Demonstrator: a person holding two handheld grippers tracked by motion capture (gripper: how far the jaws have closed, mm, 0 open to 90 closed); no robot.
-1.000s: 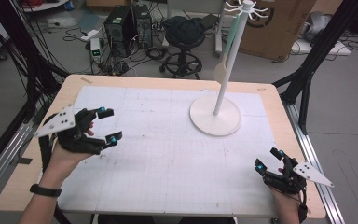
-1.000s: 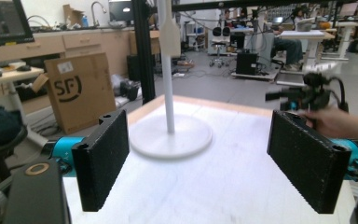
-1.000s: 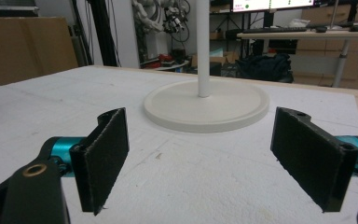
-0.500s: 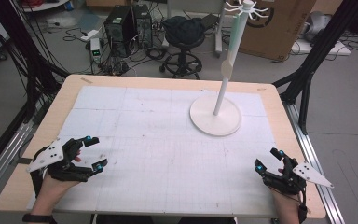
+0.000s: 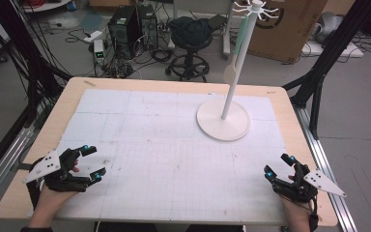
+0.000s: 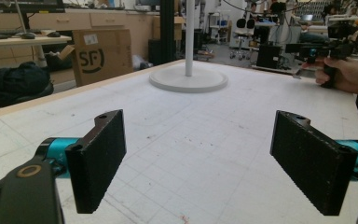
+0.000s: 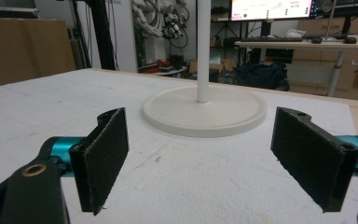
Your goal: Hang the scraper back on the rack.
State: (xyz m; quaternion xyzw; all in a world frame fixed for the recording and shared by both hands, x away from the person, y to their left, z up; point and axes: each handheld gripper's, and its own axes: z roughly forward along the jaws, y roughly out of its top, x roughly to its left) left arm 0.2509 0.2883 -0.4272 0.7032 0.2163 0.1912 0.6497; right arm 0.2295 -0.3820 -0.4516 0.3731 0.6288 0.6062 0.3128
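White gridded counter (image 5: 140, 135), white hanger stand (image 5: 223, 121) upright at far right of middle; right hand-held gripper (image 5: 279, 166) nearer, stand lies ahead and to its left; left hand-held gripper (image 5: 92, 163) well apart at near-left corner; both jaws spread, holding nothing

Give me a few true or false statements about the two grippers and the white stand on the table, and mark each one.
1. The left gripper is open and holds nothing. True.
2. The right gripper is shut on the stand's pole. False: it is open, near the table's front right corner, apart from the stand.
3. The stand is on the right half of the table. True.
4. The stand lies tipped on its side. False: it is upright on its round base.
5. A pale spoon-like utensil hangs from the top of the stand. True.
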